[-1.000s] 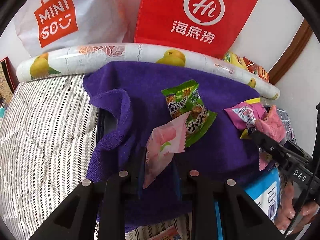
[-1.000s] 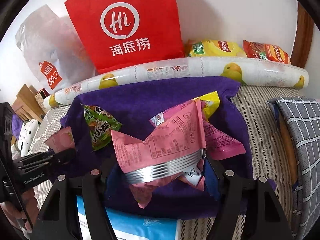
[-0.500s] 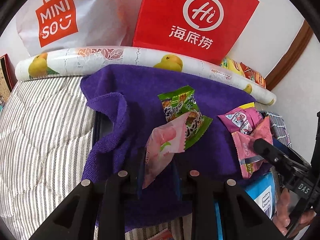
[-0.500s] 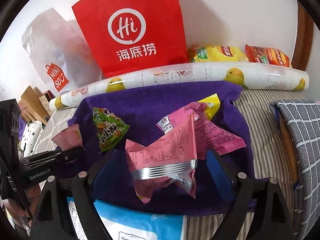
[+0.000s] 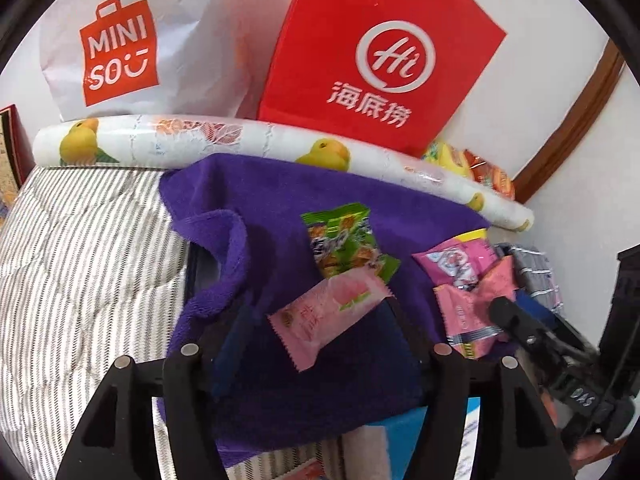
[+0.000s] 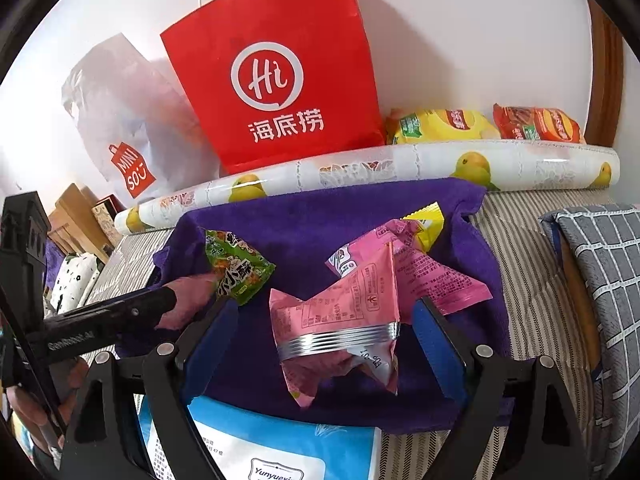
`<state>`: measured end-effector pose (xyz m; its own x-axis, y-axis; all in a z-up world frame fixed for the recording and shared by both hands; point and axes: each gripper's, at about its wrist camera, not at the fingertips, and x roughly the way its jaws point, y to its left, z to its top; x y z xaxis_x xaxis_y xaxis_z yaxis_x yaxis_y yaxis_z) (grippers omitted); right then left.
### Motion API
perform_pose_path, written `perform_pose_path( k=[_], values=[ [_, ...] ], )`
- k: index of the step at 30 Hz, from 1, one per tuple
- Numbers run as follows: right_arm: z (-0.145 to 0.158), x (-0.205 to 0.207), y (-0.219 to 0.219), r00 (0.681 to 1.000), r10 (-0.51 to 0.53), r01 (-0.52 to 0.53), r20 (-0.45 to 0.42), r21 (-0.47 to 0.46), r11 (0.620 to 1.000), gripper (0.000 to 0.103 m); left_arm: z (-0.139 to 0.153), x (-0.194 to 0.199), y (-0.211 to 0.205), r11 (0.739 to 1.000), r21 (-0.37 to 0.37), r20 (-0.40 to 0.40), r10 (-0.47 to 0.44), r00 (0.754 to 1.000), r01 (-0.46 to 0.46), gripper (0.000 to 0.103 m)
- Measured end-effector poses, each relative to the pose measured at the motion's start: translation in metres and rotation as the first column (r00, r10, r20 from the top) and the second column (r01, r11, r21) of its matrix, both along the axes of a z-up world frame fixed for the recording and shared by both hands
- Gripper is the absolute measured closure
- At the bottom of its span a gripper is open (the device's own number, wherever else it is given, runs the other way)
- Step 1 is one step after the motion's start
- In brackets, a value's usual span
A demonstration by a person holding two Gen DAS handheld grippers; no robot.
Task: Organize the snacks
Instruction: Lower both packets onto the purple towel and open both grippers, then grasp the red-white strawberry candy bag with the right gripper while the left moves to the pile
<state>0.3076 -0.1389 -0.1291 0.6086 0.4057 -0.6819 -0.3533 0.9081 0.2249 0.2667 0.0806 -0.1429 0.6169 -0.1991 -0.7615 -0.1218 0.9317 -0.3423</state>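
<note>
A purple towel [image 5: 280, 208] [image 6: 320, 216] lies on the striped bed. On it are a green snack packet [image 5: 344, 240] [image 6: 236, 268], a light pink peach packet [image 5: 324, 316] and a pile of pink packets [image 5: 460, 264] [image 6: 420, 272]. My left gripper [image 5: 316, 336] is open, with the peach packet lying loose between its fingers. My right gripper [image 6: 324, 332] is open around a pink packet with a silver seam [image 6: 340, 320] that rests on the towel. The left gripper's finger [image 6: 120, 312] shows at the left of the right wrist view.
A red Hi paper bag [image 6: 276, 80], a white Miniso bag [image 5: 120, 60] and a fruit-print roll [image 6: 400, 168] stand along the wall. Yellow [image 6: 440, 126] and red [image 6: 536, 122] chip bags lie behind the roll. A blue-white pack [image 6: 280, 448] sits near me, a grey checked cushion [image 6: 600, 264] at the right.
Both grippers have opened. The left has let go of the peach packet, which now lies flatter. The right has let go of the pink packet, which has settled onto the towel.
</note>
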Motion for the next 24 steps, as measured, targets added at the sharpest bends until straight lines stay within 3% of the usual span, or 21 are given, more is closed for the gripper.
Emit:
perform_pose_path(
  k=[10, 13, 17, 24],
  values=[
    [0.016, -0.026, 0.002, 0.991, -0.063, 0.071, 0.114, -0.062, 0.996, 0.020, 0.009, -0.008, -0.008, 1.000, 0.004, 0.034, -0.022, 0.999, 0.022, 0.038],
    [0.022, -0.044, -0.002, 0.993, -0.066, 0.068, 0.094, -0.024, 0.997, 0.020, 0.010, -0.009, -0.007, 1.000, -0.005, 0.034, -0.015, 0.999, 0.015, 0.038],
    [0.029, -0.072, -0.002, 0.993, -0.066, 0.072, 0.097, -0.060, 0.996, 0.020, 0.013, -0.014, -0.005, 1.000, -0.013, 0.039, -0.011, 0.999, 0.011, 0.038],
    [0.033, -0.137, 0.002, 0.998, 0.027, -0.025, 0.057, -0.042, 0.999, 0.022, 0.019, -0.042, -0.002, 1.000, 0.029, 0.022, 0.001, 1.000, -0.002, 0.038]
  ],
)
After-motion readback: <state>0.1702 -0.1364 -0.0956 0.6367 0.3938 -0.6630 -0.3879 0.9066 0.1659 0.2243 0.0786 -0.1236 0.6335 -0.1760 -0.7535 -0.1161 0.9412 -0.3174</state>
